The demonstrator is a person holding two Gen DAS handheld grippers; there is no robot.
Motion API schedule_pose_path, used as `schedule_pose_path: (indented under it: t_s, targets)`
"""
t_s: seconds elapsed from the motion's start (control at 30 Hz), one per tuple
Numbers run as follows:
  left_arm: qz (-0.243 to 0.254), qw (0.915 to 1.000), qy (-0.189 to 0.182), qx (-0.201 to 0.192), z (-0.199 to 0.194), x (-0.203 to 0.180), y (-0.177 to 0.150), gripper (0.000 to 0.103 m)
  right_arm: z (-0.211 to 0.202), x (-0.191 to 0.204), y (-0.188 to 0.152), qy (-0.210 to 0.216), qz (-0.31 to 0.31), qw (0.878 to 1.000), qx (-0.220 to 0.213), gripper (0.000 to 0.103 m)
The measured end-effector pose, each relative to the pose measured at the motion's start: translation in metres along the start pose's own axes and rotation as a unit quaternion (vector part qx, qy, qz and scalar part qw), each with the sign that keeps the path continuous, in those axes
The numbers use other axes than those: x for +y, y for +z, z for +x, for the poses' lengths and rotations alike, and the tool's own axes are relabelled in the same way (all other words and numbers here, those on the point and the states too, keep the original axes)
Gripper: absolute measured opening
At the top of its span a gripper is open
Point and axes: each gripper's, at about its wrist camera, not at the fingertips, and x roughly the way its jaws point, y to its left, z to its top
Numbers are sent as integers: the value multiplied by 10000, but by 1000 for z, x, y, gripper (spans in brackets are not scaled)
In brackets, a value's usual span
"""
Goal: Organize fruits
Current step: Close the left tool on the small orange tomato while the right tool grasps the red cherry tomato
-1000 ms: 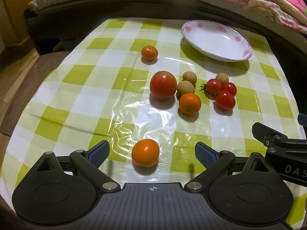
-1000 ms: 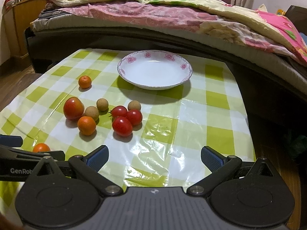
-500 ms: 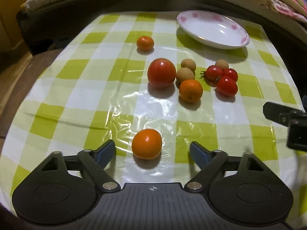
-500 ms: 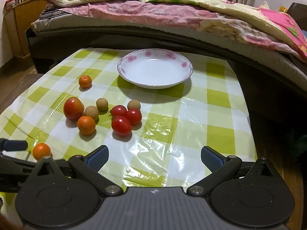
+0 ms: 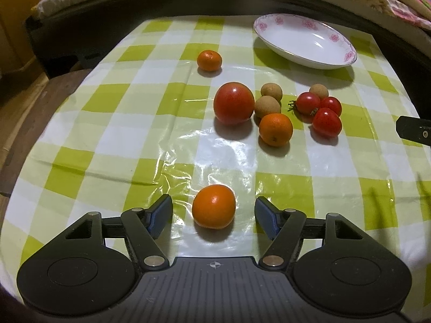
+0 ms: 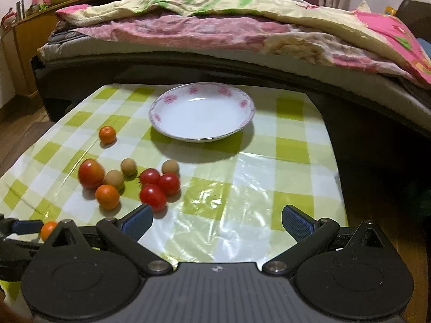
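My left gripper [image 5: 213, 211] is open, its jaws on either side of a near orange [image 5: 214, 206] on the checked tablecloth, not touching it. That orange also shows in the right wrist view [image 6: 48, 229]. Farther off lie a big tomato [image 5: 233, 103], a second orange [image 5: 275, 129], a small orange [image 5: 209, 60], three brown longans [image 5: 267, 106] and three cherry tomatoes [image 5: 326, 122]. An empty white plate [image 5: 304, 40] with pink flowers stands at the back right. My right gripper [image 6: 217, 220] is open and empty over the table's near right part, facing the plate's rim [image 6: 164, 132].
A bed with pink and yellow quilts [image 6: 229, 27] runs along the table's far side. A wooden cabinet [image 6: 24, 40] stands at the left. The table edges drop to a wooden floor [image 5: 16, 102] at left and a dark gap at right.
My left gripper has moved forward so the near orange now sits between its jaws, which have narrowed a little. The right gripper has risen and moved slightly forward.
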Motion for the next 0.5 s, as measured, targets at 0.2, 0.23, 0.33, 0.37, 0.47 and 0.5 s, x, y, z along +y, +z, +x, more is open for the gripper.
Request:
schedule_pose_path:
  t_s: [0.2,0.23,0.33,0.37,0.47,0.5]
  targets:
    - [17,10000,-35,70,1,1,0,78,6,-4,-1,46,-103,9999,32,98]
    - [48,10000,-23,54,0,1,0,73,6,-3,-1,67,-147,9999,23,98]
    - [180,9998,-116,-42,-2,-1,-1,63,9,4,-1,292,-291,9991,62,98]
    - [213,9996,-142,-72,-2,-1,-2,63,10,9,-1,399,-414,9983,72,97]
    - [198,9993,-284,-145,-2,1,-2,53,18,24,2,610,-822,9947,127,76]
    - [197,9992,-310,-152,-2,1,-1,50,23,28,3,679,-890,9935,193,71]
